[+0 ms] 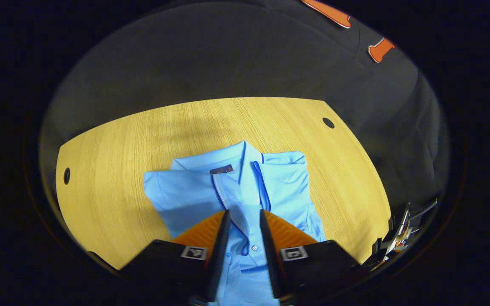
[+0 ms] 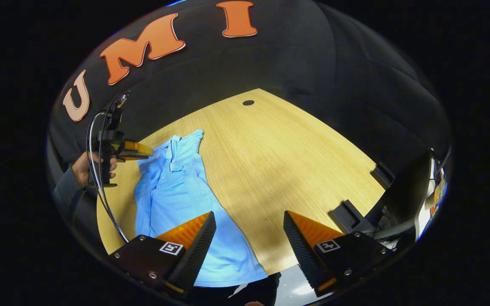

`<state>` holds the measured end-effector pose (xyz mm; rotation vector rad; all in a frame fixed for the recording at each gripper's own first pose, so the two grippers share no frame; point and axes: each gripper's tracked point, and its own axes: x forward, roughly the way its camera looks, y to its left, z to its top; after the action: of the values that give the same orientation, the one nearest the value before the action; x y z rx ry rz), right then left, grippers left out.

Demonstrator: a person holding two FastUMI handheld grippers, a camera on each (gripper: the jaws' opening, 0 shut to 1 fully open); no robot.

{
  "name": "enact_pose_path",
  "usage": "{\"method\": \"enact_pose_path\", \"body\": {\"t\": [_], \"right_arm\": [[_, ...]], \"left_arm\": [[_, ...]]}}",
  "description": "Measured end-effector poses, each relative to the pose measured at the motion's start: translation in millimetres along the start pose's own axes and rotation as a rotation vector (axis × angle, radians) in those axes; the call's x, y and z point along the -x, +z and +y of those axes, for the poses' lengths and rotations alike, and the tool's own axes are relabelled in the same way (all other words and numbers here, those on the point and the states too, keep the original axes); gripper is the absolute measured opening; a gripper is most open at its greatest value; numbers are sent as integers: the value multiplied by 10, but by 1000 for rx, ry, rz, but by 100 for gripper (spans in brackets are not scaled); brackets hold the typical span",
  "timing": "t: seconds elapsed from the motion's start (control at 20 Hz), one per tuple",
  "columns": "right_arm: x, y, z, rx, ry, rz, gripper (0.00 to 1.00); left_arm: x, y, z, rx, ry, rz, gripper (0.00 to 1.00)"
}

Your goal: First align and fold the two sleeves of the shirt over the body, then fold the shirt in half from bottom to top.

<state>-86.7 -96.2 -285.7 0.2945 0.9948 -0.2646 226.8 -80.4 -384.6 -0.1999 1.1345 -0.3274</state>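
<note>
A light blue polo shirt (image 1: pixel 194 191) lies front up on the wooden table (image 1: pixel 113 161), collar at the far end. My left gripper (image 1: pixel 245 214) hovers over its buttoned placket, jaws a narrow gap apart, with only flat cloth showing between them. In the right gripper view the shirt (image 2: pixel 177 191) runs as a long narrow shape from the collar toward the near table edge. There a hand (image 2: pixel 84 168) holds the left gripper (image 2: pixel 145 149) beside the collar. My right gripper (image 2: pixel 249 221) stands wide open above the shirt's lower right corner and bare table (image 2: pixel 270 161), holding nothing.
Round cable holes sit in the tabletop (image 1: pixel 328 123) (image 1: pixel 66 175) (image 2: pixel 248 103). Black brackets (image 2: pixel 347 214) (image 2: pixel 383 173) sit along the table's right edge, with cables and gear beyond (image 1: pixel 398 238). Bare wood stretches to the right of the shirt.
</note>
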Motion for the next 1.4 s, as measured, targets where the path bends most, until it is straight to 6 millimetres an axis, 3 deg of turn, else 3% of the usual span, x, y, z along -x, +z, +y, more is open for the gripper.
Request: {"method": "enact_pose_path", "body": {"t": [0.15,0.2,0.25,0.5,0.7,1.0,1.4], "right_arm": [[6,-89,47,33,27,25,98],[-1,-95,73,44,39,28,98],[-8,-121,90,55,52,35,98],[21,-279,159,135,114,77,99],[38,-467,166,203,154,111,99],[35,-895,121,296,182,185,99],[-56,-1234,50,385,176,230,99]], "left_arm": [[204,-211,51,-38,26,-4,91],[297,-309,60,-43,31,-7,99],[413,-415,57,-38,27,-10,95],[955,-972,57,19,39,-37,98],[1321,-1528,28,68,52,-25,98],[1609,-2434,-4,80,110,32,98],[1756,-3411,67,97,191,110,98]]}}
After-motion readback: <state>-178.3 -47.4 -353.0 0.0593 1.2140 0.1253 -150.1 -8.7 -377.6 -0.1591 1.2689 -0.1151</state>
